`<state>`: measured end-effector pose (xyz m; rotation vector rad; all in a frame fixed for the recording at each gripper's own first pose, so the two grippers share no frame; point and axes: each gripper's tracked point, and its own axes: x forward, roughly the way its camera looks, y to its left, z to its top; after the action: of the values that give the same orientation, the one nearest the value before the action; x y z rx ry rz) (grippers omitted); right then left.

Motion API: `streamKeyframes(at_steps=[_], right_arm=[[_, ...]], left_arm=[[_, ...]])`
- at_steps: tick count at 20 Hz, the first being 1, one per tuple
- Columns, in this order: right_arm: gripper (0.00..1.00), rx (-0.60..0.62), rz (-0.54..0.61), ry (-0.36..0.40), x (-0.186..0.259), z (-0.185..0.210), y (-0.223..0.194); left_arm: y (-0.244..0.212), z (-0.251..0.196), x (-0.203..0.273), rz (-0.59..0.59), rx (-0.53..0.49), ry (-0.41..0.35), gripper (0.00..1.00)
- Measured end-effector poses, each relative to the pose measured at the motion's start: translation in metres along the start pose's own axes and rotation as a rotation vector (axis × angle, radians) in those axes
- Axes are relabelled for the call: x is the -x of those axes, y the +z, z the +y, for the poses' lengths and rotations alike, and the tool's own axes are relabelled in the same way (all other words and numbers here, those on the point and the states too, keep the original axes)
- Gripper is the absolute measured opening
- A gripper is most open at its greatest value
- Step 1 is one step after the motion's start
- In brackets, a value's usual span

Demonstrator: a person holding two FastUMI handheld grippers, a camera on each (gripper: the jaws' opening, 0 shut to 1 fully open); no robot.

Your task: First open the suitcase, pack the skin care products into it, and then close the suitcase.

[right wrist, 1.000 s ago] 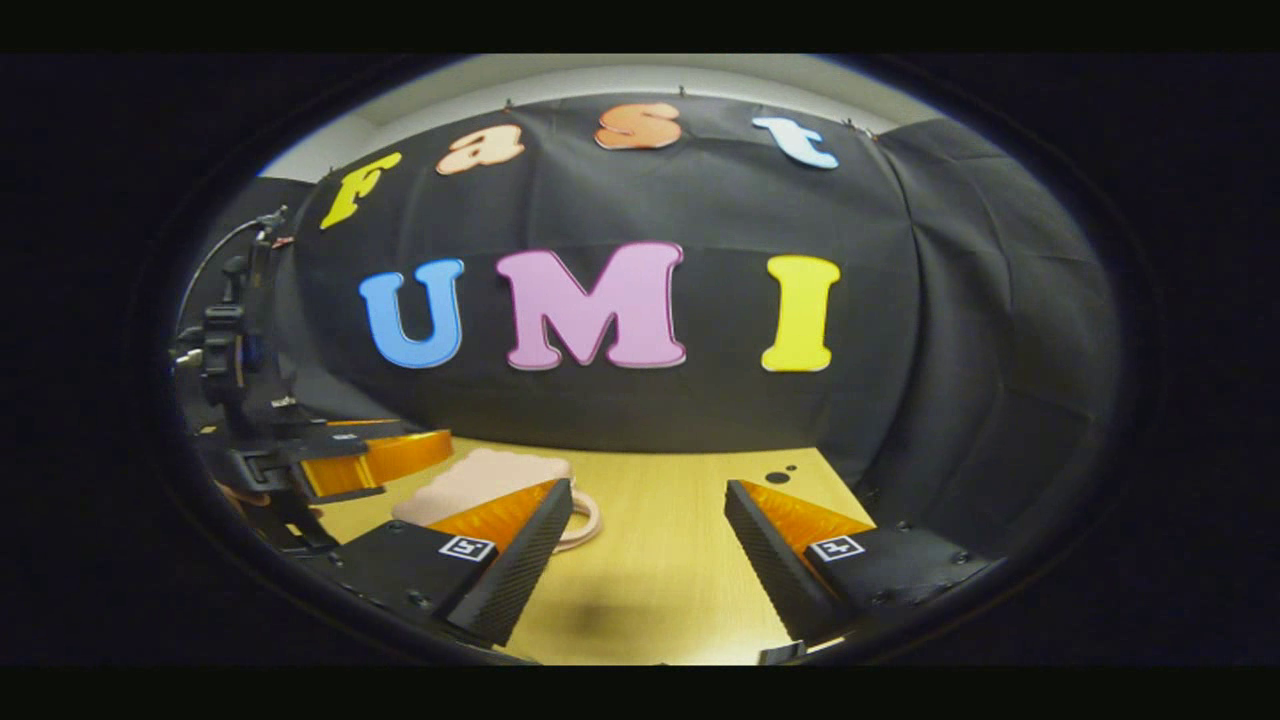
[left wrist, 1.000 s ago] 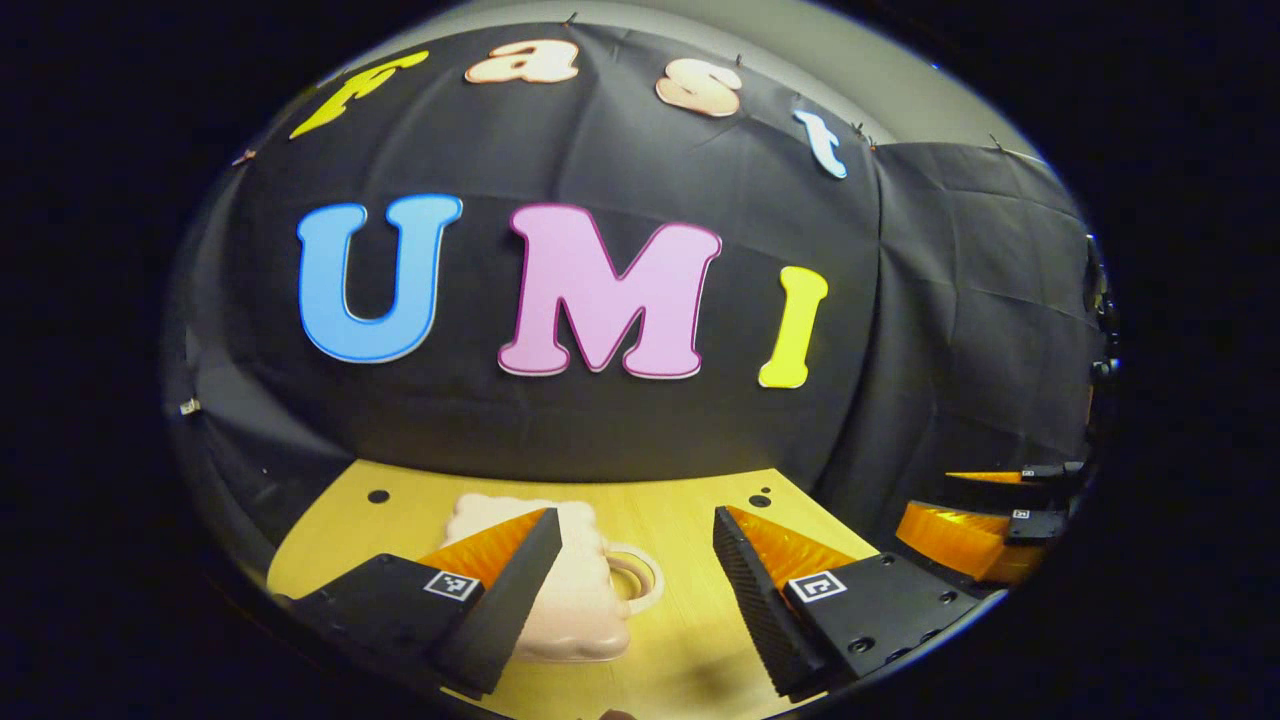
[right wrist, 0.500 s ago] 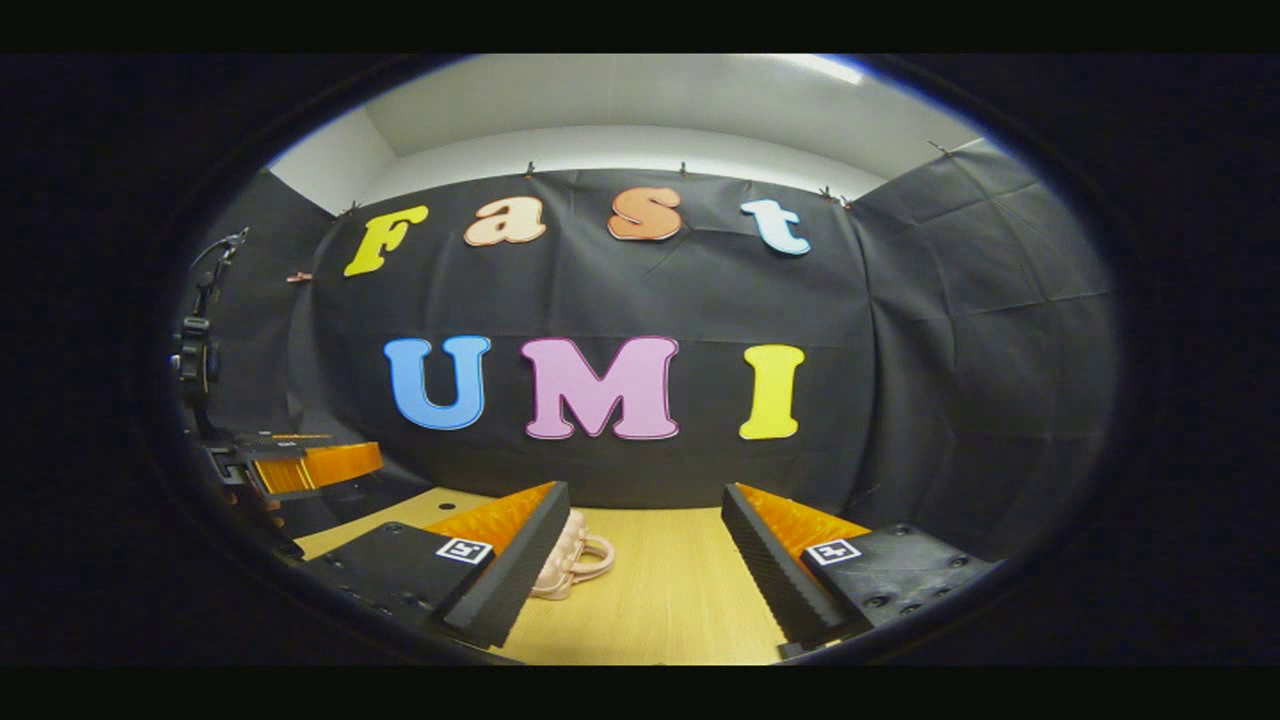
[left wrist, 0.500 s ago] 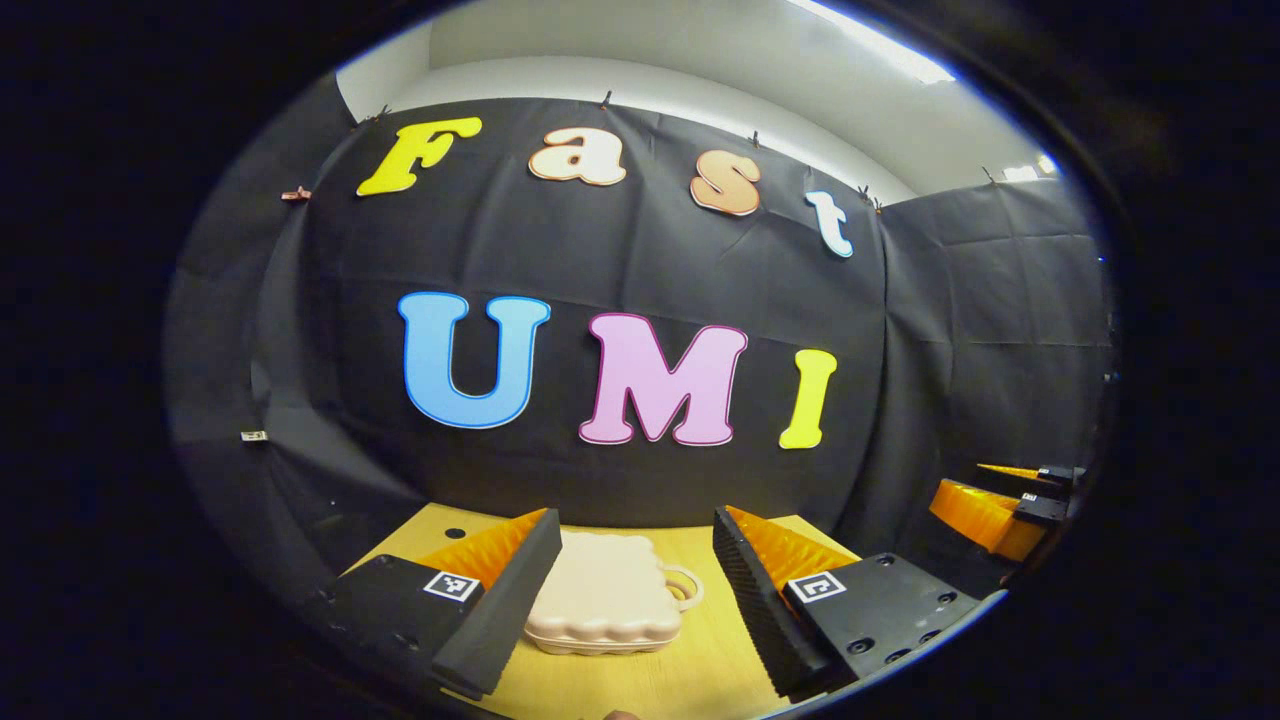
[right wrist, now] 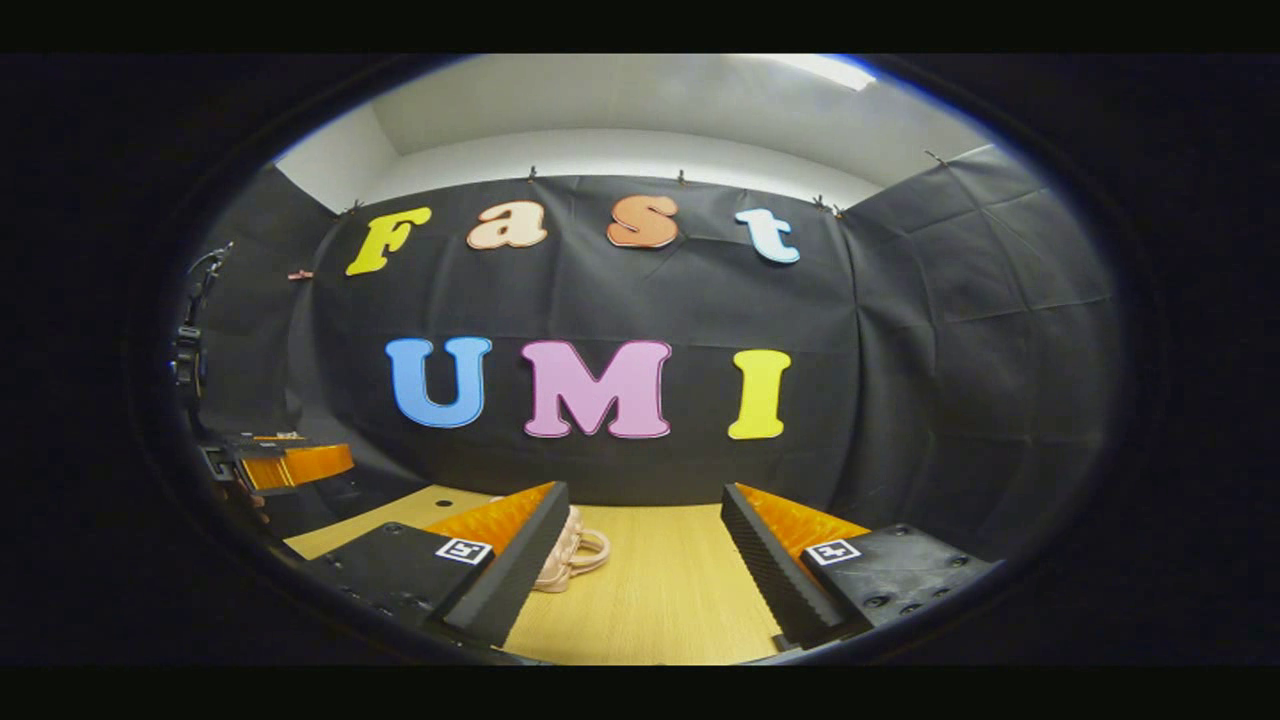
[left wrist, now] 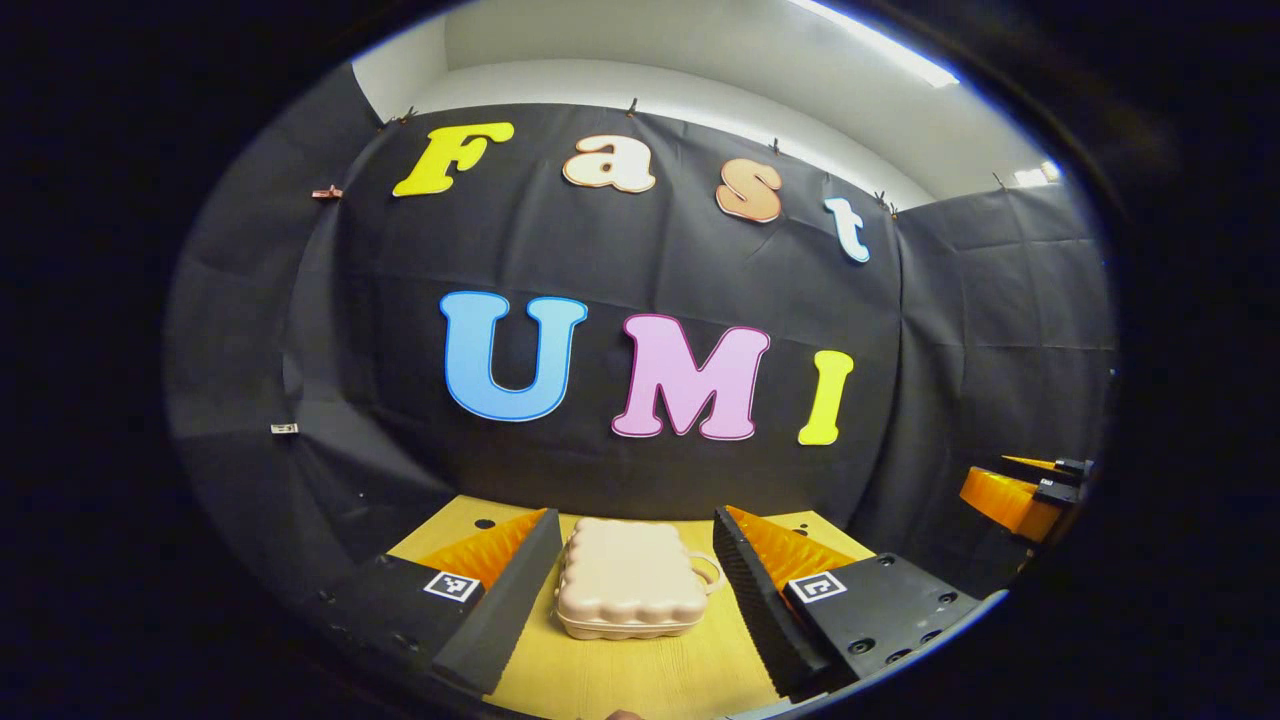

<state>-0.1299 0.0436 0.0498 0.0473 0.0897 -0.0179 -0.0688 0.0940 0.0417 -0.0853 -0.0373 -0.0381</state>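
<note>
Now we hold both tongs, left tongs (left wrist: 635, 580) and right tongs (right wrist: 645, 560), spread wide and empty above the counter (left wrist: 640, 680); the closed suitcase (left wrist: 628, 592) lies mid-counter, so we should approach its seam squarely before prying.

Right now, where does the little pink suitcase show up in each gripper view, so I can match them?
Left gripper view: the pink suitcase lies flat on the wooden table, low centre, framed between the left claw's own fingers, handle to the right.
Right gripper view: low, left of centre, mostly hidden behind a finger of the right claw, only its handle end showing.
Shared landmark: the wooden table.
</note>
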Motion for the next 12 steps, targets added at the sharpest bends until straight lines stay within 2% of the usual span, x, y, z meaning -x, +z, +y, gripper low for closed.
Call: streamKeyframes(at_steps=[2,4,8,12], right_arm=[[0.97,-0.001,-0.001,0.008,0.000,0.004,0.000],[0.97,-0.009,-0.001,0.025,0.000,0.010,-0.001],[0.97,-0.002,-0.005,0.054,0.001,0.019,-0.002],[0.97,-0.006,0.025,0.074,0.001,0.022,-0.015]], left_arm=[[0.000,0.007,0.003,-0.006,-0.017,0.027,0.96],[0.000,0.021,0.004,-0.003,-0.022,0.097,0.96],[-0.006,0.021,0.012,0.021,0.010,0.105,0.96],[-0.010,0.022,0.016,0.052,0.018,0.144,0.96]])
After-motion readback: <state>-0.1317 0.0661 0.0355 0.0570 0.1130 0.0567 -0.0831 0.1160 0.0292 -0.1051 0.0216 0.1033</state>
